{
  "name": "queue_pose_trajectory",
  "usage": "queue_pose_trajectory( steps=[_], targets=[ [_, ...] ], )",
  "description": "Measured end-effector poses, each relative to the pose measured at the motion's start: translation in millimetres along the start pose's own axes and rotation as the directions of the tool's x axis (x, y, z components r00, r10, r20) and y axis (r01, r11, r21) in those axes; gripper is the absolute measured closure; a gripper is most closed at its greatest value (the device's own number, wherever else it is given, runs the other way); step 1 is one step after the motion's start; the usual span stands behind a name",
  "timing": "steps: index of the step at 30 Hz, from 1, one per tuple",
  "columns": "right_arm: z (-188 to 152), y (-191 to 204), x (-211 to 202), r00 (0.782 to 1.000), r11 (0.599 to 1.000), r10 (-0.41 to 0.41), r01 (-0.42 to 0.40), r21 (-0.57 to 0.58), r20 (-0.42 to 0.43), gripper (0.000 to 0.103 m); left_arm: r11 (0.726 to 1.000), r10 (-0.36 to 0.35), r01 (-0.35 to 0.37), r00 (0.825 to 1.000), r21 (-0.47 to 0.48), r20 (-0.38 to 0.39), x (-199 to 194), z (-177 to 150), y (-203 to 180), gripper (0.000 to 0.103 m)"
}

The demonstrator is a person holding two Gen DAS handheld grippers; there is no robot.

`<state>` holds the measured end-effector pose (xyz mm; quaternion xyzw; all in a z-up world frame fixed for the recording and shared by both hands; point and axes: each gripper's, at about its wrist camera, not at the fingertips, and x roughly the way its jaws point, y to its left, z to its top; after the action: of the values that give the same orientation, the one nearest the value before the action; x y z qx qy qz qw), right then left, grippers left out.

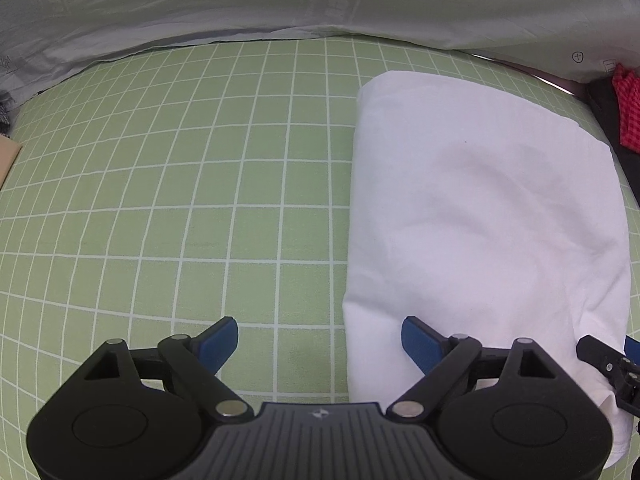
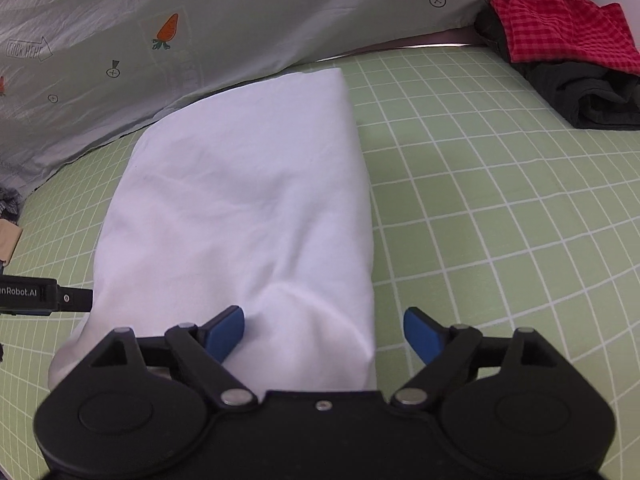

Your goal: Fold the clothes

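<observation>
- White cloth, a folded garment [image 1: 480,208], was laid lengthwise on the green checked sheet [image 1: 200,200], its long fold lines running from near to far.
- The left gripper [image 1: 320,344] was held with its fingers spread wide and gripping nothing; one blue pad [image 1: 420,344] was placed over the garment's near left edge, the other over bare sheet.
- The right gripper [image 2: 324,332] was likewise seen open and empty, straddling the near right edge of the garment [image 2: 248,200].
- The step in hand was judged to be a grasp of the two near corners, so that the near end could be carried over toward the far end.
- For a clean fold, all layers at each corner were best pinched together; a partial pinch would probably have let lower layers slide.
- Both corners were best lifted level and moved together, so the side edges stayed aligned.
- A red checked cloth [image 2: 560,24] and a dark garment [image 2: 592,96] were stacked at the far right, well apart from the work.
</observation>
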<state>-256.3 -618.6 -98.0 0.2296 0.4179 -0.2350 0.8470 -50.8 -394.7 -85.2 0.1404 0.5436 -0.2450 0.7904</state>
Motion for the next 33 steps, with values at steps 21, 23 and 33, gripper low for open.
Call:
queue_pose_trajectory(
  steps=[21,23,33],
  targets=[
    [-40,-23,-24,0.999,1.0,0.01,-0.012,-0.029,-0.048,0.011,0.999,0.053,-0.052,0.998,-0.003,0.033,-35,-48,-17,0.013],
    [-33,-21,-21,0.999,1.0,0.01,-0.011,-0.02,-0.041,0.011,0.999,0.04,-0.04,0.999,-0.012,0.025,-31,-40,-13,0.013],
    [11,-8,16,0.999,0.999,0.041,-0.04,0.026,-0.022,0.006,0.993,-0.106,0.104,0.994,0.046,0.035,7,4,0,0.008]
  ],
)
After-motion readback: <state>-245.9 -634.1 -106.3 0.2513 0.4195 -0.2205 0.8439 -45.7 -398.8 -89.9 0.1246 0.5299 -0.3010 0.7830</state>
